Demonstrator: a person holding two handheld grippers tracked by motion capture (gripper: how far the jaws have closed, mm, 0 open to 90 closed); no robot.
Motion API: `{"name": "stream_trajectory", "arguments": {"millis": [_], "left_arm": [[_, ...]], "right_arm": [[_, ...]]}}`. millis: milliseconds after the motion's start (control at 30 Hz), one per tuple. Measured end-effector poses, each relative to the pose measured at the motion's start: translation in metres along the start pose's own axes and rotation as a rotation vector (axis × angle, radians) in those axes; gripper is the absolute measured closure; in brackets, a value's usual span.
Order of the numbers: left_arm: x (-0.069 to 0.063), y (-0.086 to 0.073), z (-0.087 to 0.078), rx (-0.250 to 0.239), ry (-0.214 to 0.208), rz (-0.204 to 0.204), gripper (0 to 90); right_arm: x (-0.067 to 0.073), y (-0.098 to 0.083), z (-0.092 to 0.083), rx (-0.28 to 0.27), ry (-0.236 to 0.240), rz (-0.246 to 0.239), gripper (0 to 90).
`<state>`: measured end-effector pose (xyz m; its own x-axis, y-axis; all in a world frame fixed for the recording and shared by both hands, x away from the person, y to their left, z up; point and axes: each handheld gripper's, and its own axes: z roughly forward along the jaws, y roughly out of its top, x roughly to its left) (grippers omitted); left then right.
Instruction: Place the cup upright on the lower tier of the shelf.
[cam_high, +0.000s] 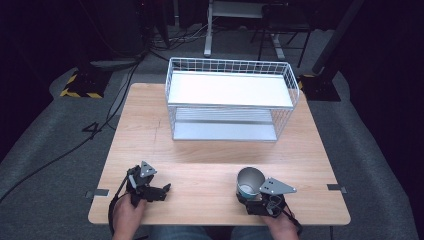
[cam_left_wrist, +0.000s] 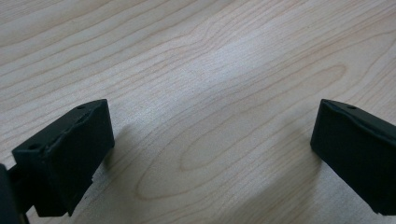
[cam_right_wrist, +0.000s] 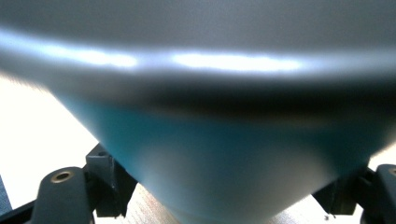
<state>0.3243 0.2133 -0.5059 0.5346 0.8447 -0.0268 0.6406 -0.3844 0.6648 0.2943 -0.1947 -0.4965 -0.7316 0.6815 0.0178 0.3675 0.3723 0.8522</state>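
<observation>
A cup (cam_high: 250, 181), grey inside and blue outside, stands near the front right of the wooden table (cam_high: 200, 160). My right gripper (cam_high: 249, 194) is shut on its lower body from the near side. In the right gripper view the blue wall of the cup (cam_right_wrist: 224, 149) sits blurred between the two black jaws, which press against its sides. My left gripper (cam_high: 164, 189) rests low over the front left of the table, open, its jaws pointing right. In the left gripper view its fingers (cam_left_wrist: 65, 149) stand wide apart over bare wood, with nothing between them.
A white wire rack (cam_high: 230, 66) with two shelves stands at the back middle of the table, its open side facing me. Cables run across the grey floor (cam_high: 50, 150) to the left of the table.
</observation>
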Motion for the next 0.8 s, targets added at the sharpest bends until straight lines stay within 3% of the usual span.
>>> {"name": "stream_trajectory", "arguments": {"millis": [200, 800], "left_arm": [[0.0, 0.0, 0.0, 0.0, 0.0, 0.0, 0.0], [0.0, 0.0, 0.0, 0.0, 0.0, 0.0, 0.0]], "right_arm": [[-0.001, 0.006, -0.003, -0.001, 0.01, -0.009, 22.3], [-0.02, 0.036, -0.009, -0.019, 0.018, 0.034, 22.3]]}}
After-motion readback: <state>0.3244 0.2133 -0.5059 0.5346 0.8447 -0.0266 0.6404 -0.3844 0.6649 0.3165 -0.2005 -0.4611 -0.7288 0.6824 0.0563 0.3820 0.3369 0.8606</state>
